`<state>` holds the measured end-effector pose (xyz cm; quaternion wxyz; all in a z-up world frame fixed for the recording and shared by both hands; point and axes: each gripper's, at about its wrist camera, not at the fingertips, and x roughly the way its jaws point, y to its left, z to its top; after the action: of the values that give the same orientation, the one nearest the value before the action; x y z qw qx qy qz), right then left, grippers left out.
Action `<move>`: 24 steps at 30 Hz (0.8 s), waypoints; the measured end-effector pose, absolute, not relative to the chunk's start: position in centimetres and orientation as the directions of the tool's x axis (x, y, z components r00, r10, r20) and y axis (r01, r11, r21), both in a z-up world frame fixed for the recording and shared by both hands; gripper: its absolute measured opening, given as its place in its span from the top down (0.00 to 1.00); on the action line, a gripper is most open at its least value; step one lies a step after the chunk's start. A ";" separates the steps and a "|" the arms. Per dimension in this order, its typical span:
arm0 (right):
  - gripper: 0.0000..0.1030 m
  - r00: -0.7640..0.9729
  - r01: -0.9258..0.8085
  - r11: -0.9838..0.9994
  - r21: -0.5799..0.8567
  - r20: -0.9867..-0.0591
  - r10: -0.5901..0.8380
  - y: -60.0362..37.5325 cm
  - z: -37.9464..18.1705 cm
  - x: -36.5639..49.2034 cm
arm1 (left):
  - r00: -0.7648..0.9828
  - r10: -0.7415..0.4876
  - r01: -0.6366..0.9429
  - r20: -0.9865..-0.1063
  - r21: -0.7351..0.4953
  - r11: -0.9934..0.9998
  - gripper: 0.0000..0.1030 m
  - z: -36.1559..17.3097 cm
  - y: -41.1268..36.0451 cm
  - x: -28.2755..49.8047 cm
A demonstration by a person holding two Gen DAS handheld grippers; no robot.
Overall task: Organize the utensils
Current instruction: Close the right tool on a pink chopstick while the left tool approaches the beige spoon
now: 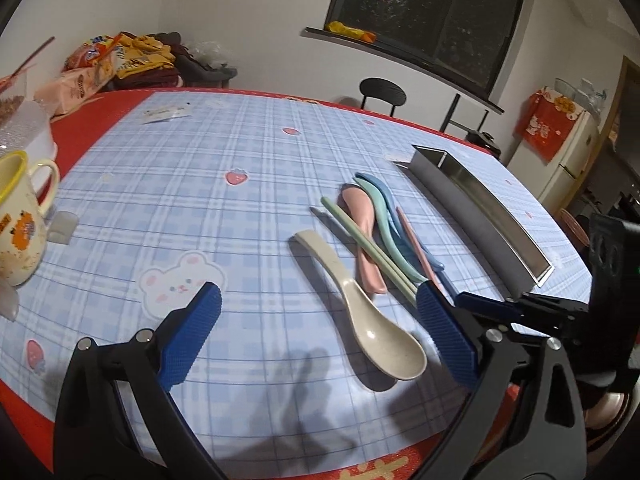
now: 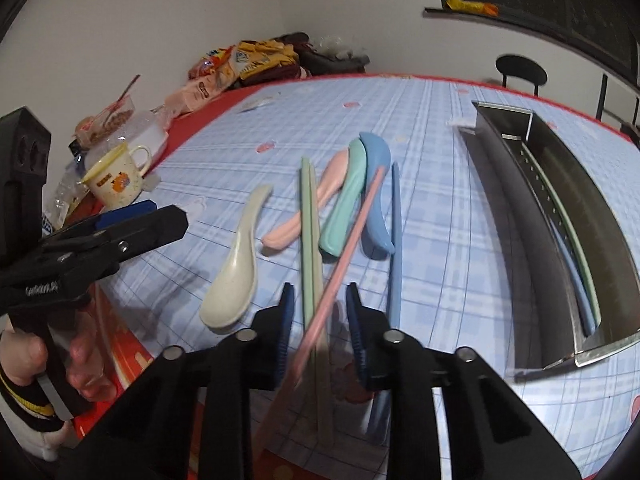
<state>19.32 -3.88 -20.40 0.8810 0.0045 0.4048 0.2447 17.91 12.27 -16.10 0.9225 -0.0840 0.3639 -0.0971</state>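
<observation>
**Pink chopstick between my right pads, tray waiting to the right**

Night kitchen, dark window, checked blue cloth on the tabletop (image 1: pixel 240 152) with a red border. Mug (image 1: pixel 20 216) and snack bags sit at the far left, out of the way.

Utensils lie in a loose fan mid-cloth: cream spoon (image 1: pixel 360 300) nearest my left side, then pink spoon (image 2: pixel 316 200), a pair of green chopsticks (image 2: pixel 308 216), mint spoon (image 2: pixel 344 204), blue spoon (image 2: pixel 376 196), a blue chopstick (image 2: pixel 395 240). The pink chopstick (image 2: pixel 352 232) runs diagonally across the mint and blue spoons, its near end passing between my right gripper (image 2: pixel 320 320) pads. Steel tray (image 2: pixel 552 216) stands well to the right; it already holds at least a green and a blue stick along its floor.

Right gripper: jaws narrow, framing the pink chopstick. I cannot tell for sure that both pads are pressing it; a green chopstick end also lies close under the left pad. Left gripper (image 1: pixel 316 328): jaws wide, empty, hovering over the cream spoon's bowl.

Doing this step well, as I judge it:
- Confirm only the pink stick is caught, not the green beneath.
- Lift the near end first so the far end slides off the spoons without dragging them.
- Carry it lengthwise, parallel to the tray, and lower it beside the sticks already there.
</observation>
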 end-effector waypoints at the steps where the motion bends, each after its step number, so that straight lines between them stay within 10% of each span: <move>1: 0.80 0.550 -0.425 0.881 0.210 -0.713 0.435 -3.9 -20.5 19.4 | 0.712 -0.251 0.127 -0.656 -0.231 0.965 0.13 -16.2 12.2 18.0; 24: 0.93 0.499 -0.393 0.835 0.385 -0.673 0.546 -6.1 -21.2 20.3 | 0.600 -0.340 0.210 -0.724 -0.267 0.940 0.50 -18.5 10.4 19.3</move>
<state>20.28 -6.10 -21.17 0.8610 0.0909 0.4195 0.2727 19.26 10.37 -18.50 0.8911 -0.0774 0.4196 -0.1542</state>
